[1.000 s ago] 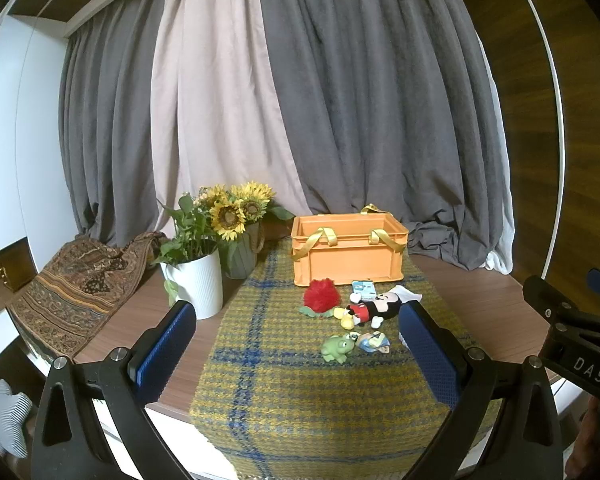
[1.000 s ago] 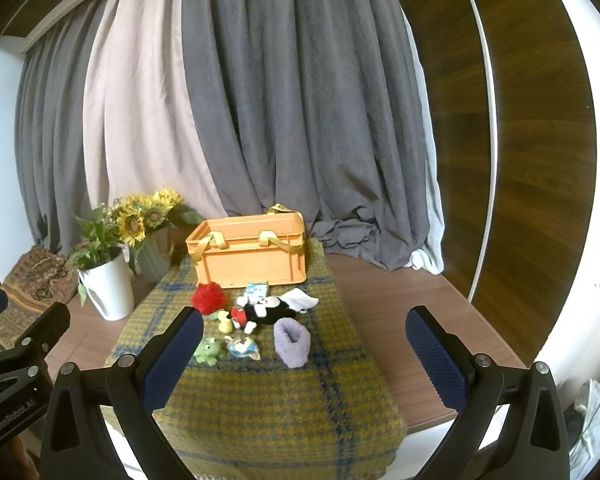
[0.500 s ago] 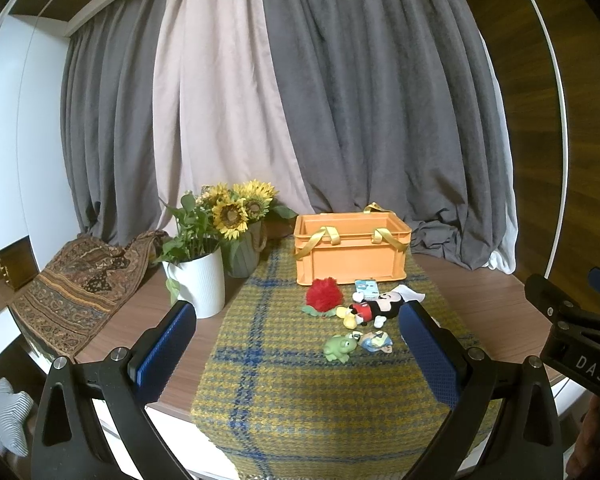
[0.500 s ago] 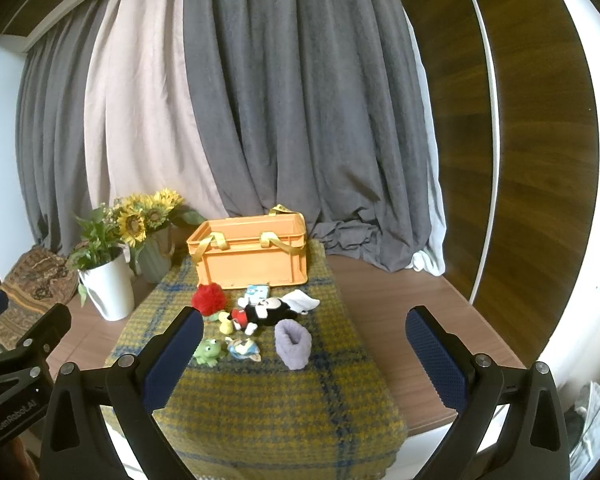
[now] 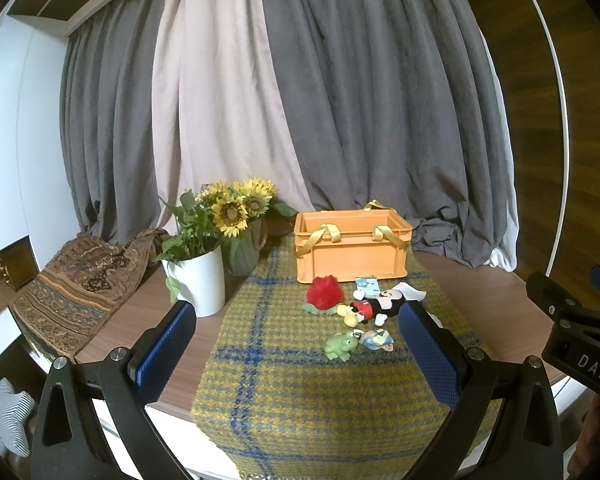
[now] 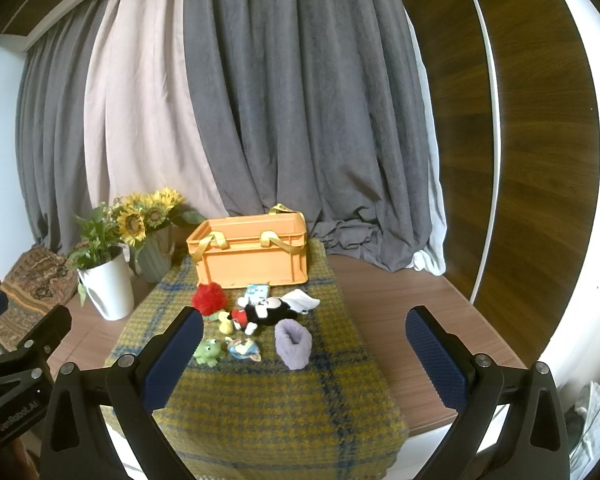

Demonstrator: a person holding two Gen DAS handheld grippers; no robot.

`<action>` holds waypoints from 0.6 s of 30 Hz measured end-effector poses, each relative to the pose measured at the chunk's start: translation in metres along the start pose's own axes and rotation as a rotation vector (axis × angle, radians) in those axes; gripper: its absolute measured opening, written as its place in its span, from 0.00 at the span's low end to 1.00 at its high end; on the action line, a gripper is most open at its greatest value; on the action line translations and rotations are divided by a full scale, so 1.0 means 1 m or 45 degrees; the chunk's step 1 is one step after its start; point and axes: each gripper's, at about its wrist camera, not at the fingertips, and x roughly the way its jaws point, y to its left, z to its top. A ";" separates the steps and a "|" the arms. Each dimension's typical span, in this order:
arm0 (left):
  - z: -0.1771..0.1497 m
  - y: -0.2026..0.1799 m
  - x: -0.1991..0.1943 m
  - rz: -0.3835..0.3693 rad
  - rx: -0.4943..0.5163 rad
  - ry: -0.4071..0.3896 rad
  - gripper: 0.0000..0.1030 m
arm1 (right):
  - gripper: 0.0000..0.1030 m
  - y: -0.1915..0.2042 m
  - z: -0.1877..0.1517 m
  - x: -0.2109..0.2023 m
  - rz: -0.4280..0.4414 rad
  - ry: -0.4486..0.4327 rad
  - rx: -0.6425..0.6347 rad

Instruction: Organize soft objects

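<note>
Worktop (image 5: 480, 284) carries a plaid cloth (image 5: 300, 392) running ahead of both grippers. Orange crate (image 5: 352, 256) sits far ahead at the cloth's back end, open-topped, nothing visible inside from here. Toys lie loose between grippers and crate: red pompom (image 5: 325, 289), mouse doll (image 5: 376, 306), green frog (image 5: 340, 345).

Left gripper (image 5: 298, 354) spread wide, empty, held back from the toys. Right gripper (image 6: 304, 354) likewise wide and empty.

Step, as judged: opening approach, nothing packed yet. Next move calls for reaching forward and down onto one toy, likely the nearest.

Right view alone shows a purple sock (image 6: 293, 343) just ahead of that gripper; the left view hides it behind a finger.
</note>
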 end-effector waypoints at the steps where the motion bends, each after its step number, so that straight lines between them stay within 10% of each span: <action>1: 0.000 0.000 0.000 -0.001 0.001 0.001 1.00 | 1.00 0.000 -0.001 0.001 0.000 0.002 0.000; 18: -0.021 -0.014 0.044 -0.072 0.047 0.139 1.00 | 1.00 0.005 -0.018 0.038 -0.015 0.100 -0.006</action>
